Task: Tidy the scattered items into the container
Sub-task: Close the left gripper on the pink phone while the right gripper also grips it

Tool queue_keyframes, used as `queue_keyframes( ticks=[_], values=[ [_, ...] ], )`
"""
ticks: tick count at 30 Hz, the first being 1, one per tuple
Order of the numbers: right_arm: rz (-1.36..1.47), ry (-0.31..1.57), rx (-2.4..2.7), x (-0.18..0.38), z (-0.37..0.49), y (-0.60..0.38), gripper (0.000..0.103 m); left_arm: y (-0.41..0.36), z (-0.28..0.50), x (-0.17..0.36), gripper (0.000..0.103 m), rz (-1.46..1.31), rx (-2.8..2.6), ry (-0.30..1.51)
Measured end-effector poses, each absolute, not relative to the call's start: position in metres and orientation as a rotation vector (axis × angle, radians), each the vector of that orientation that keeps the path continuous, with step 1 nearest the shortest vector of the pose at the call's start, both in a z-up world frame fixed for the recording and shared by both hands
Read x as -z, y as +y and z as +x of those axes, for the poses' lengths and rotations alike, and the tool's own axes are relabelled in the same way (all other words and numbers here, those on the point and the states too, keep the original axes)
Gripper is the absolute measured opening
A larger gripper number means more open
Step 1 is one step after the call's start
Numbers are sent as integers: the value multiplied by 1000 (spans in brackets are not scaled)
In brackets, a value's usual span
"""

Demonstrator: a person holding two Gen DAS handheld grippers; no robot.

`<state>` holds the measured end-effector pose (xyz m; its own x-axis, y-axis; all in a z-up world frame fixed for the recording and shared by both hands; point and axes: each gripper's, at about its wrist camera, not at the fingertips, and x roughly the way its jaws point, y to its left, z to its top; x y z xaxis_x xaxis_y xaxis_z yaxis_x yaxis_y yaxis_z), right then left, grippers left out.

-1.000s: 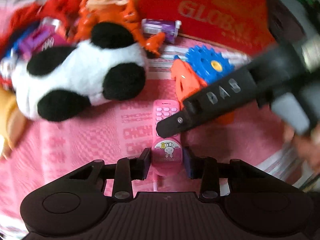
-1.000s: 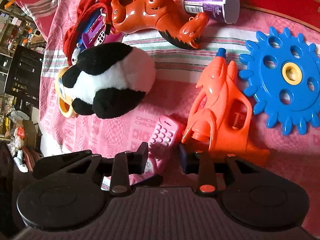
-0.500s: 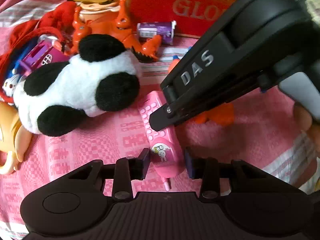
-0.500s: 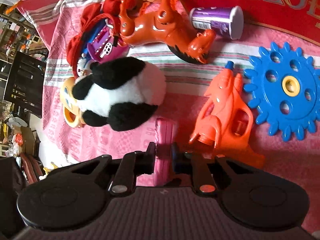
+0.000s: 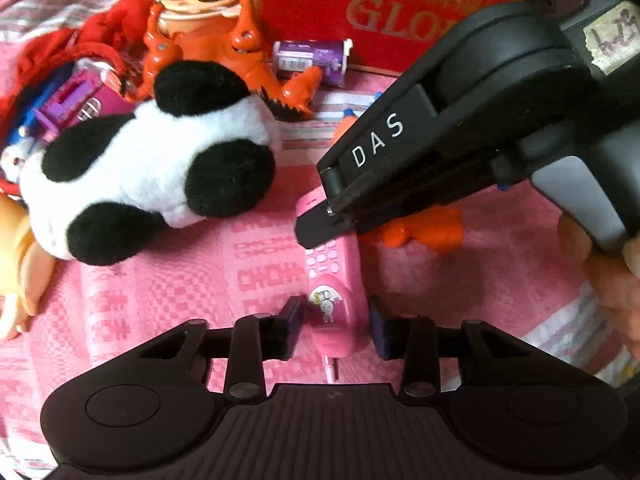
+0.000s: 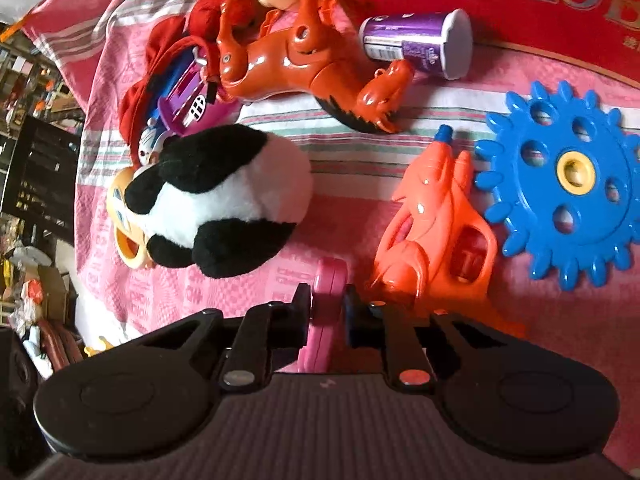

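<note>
A pink toy phone (image 5: 332, 280) with a rabbit sticker is gripped by its far end in my right gripper (image 6: 326, 312), which is shut on it edge-on (image 6: 328, 292). In the left wrist view the right gripper (image 5: 320, 224) comes in from the upper right. My left gripper (image 5: 334, 320) is open, its pads either side of the phone's near end with gaps on both sides. The red container (image 5: 380, 8) with gold lettering stands at the back, also in the right wrist view (image 6: 520, 0).
On the pink cloth lie a plush panda (image 5: 152, 160), an orange toy horse (image 6: 300, 60), a purple can (image 6: 416, 40), an orange water pistol (image 6: 436, 232), a blue gear (image 6: 568, 184), and a purple toy on red fabric (image 5: 76, 96). A yellow toy (image 5: 16, 256) lies far left.
My right gripper closed on the phone, turned it on edge and lifted its far end. My left gripper let go of it and opened wider around the near end.
</note>
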<state>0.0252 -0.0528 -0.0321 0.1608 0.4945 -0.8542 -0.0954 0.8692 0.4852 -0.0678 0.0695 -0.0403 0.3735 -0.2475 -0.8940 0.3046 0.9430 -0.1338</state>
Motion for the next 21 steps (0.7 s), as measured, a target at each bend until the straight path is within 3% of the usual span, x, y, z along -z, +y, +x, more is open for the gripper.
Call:
queue_keyframes(
  ticks=[1, 2, 4, 14, 21],
  values=[
    [348, 1346, -431, 30, 25, -52, 19, 67, -68, 40, 67, 77, 330, 1128],
    [343, 1345, -432, 29, 26, -52, 19, 63, -69, 40, 63, 99, 317, 1122],
    [341, 1343, -440, 26, 26, -51, 19, 60, -69, 40, 31, 108, 321, 1120],
    [318, 1342, -437, 32, 27, -50, 25, 56, -59, 44, 27, 105, 325, 1128],
    [321, 1334, -428, 35, 26, -52, 22, 59, -59, 46, 28, 84, 302, 1128]
  ],
)
